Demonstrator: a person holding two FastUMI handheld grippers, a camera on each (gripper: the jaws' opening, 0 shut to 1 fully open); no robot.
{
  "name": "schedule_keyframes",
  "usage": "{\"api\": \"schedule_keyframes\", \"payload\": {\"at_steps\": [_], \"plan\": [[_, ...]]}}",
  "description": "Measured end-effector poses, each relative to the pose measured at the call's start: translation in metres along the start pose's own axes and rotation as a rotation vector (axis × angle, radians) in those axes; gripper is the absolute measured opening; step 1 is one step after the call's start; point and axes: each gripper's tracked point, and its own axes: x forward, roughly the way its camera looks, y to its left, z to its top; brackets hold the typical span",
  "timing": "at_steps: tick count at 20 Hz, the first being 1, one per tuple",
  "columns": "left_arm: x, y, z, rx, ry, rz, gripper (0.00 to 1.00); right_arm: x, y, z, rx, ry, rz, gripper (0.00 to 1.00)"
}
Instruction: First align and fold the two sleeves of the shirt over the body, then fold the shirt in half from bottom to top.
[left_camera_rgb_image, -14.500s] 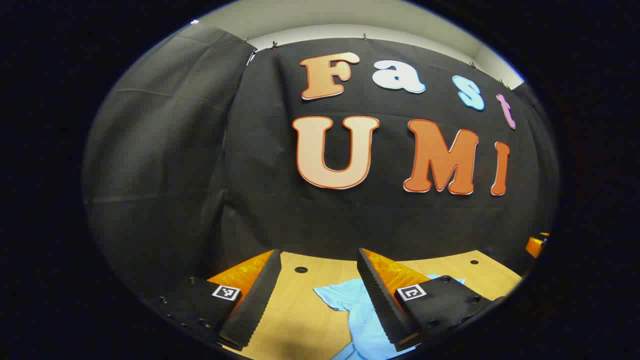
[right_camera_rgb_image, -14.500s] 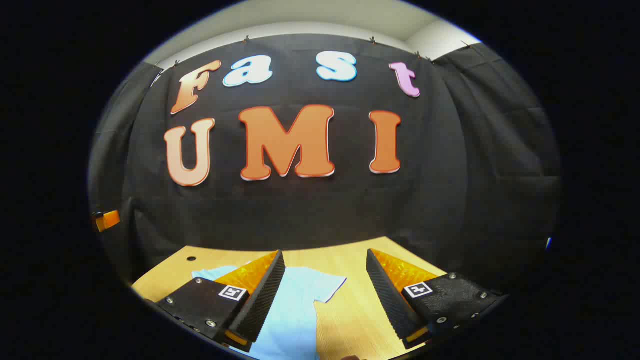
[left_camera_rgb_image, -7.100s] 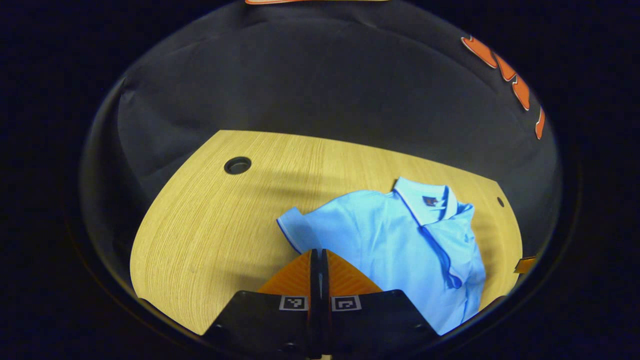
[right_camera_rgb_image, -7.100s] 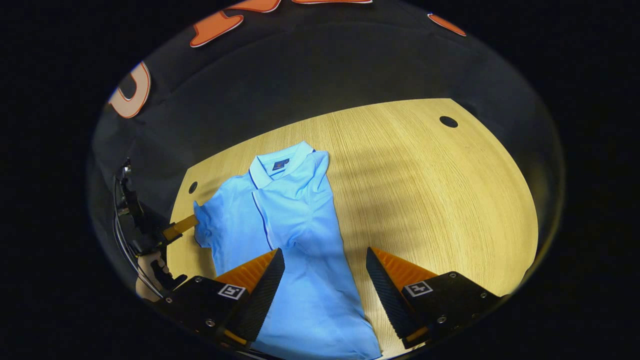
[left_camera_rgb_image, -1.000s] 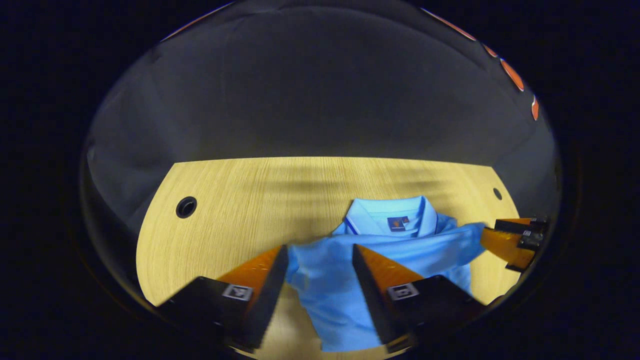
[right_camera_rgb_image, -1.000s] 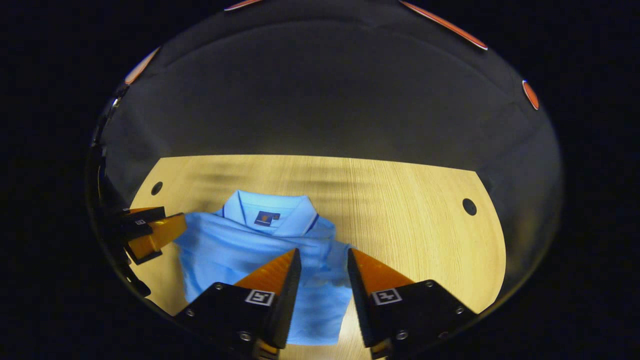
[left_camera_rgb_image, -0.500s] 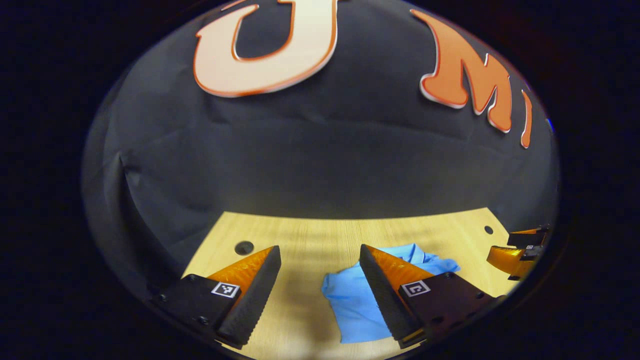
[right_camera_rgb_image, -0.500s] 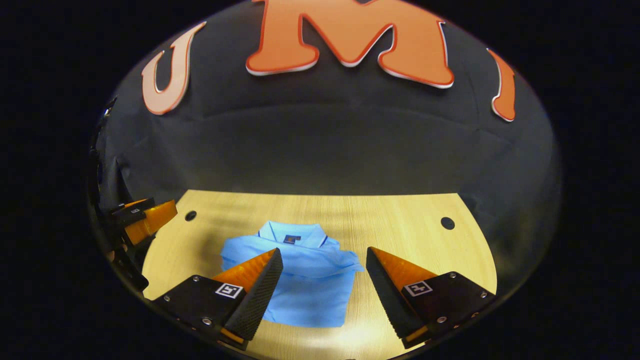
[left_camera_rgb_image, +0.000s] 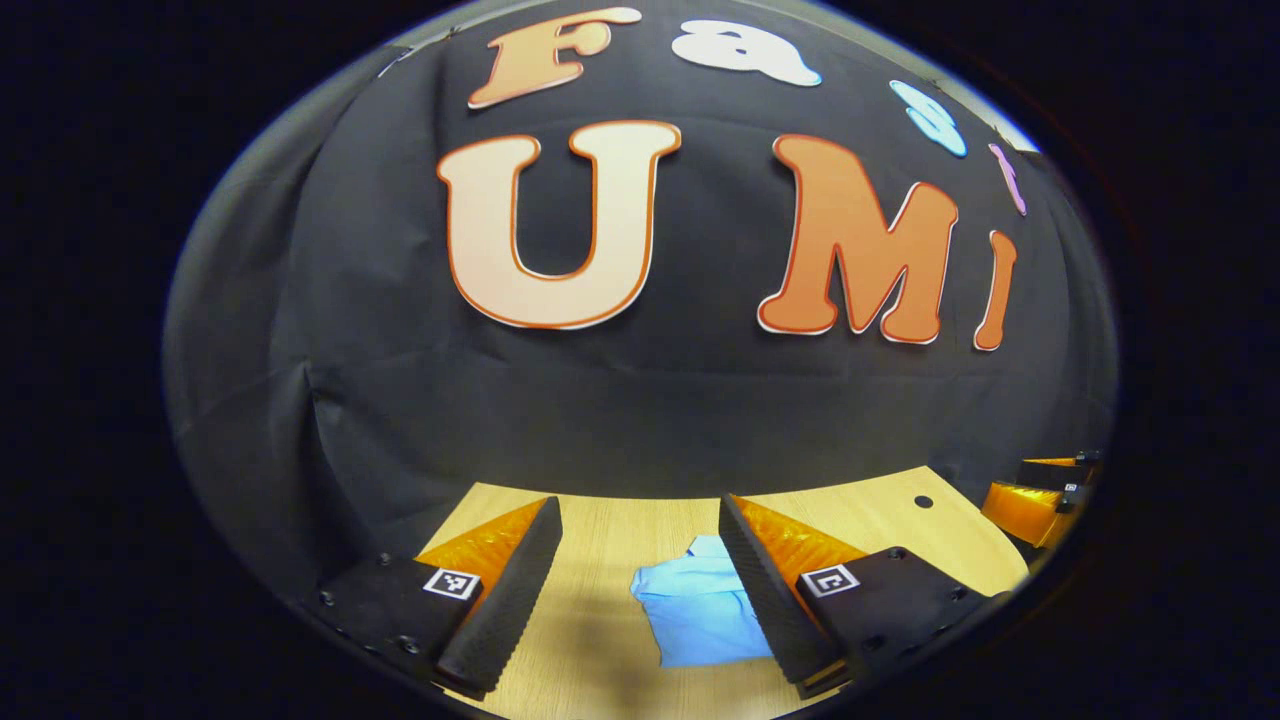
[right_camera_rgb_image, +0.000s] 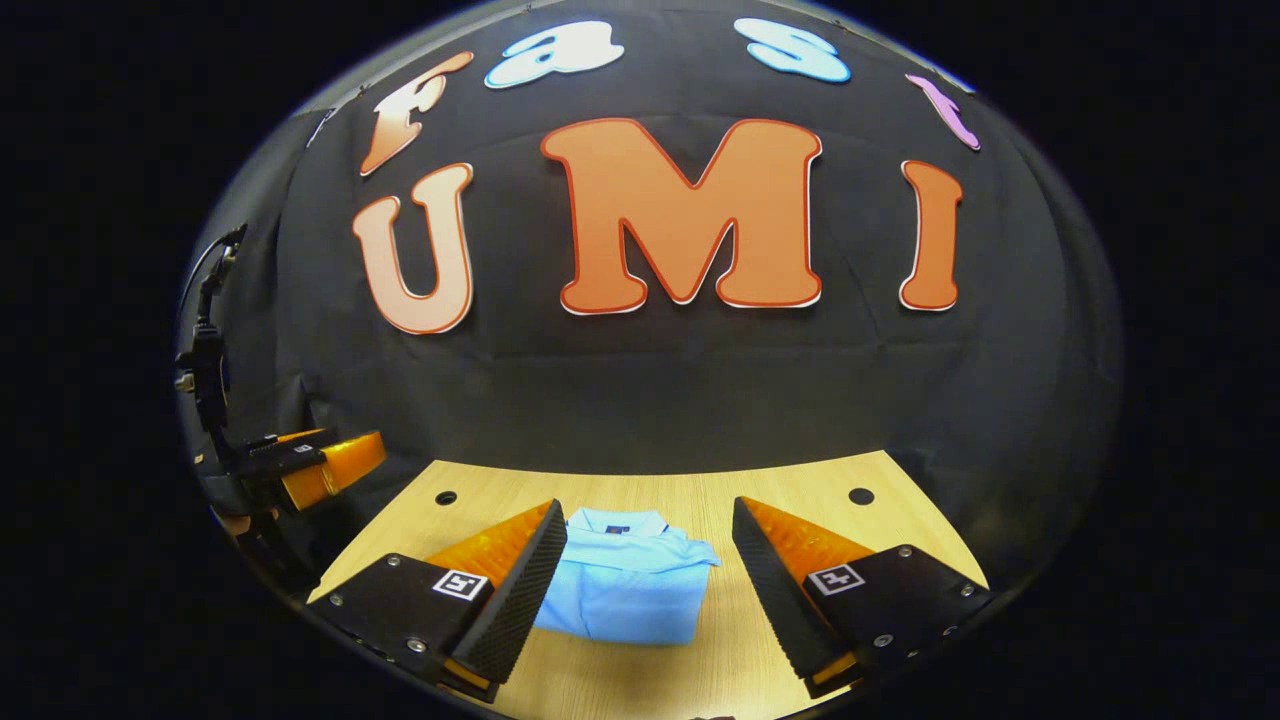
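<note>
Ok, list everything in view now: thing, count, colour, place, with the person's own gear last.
polo shirt: one, light blue, folded into a compact rectangle with the collar at the far edge, lying on the table.
table: one, light wood grain, with round dark holes near its far corners, set against the booth wall.
booth wall: black cloth behind the table.
left gripper: one, open, raised above the table, holding nothing.
right gripper: one, open, raised above the table, holding nothing.

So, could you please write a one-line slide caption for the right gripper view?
Folded blue shirt lies collar-up on the wooden table, framed by the open right tongs.
</note>
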Motion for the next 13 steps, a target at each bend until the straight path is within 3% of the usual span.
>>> {"api": "schedule_keyframes", "payload": {"at_steps": [5, 13], "plan": [[-0.040, 0.001, 0.002, -0.020, -0.037, 0.002, 1.00, -0.034, 0.002, -0.001, -0.002, -0.038, 0.012, 1.00], [-0.083, 0.026, 0.016, 0.026, -0.109, -0.014, 1.00, -0.084, 0.016, 0.003, -0.024, -0.119, -0.041, 1.00]]}}
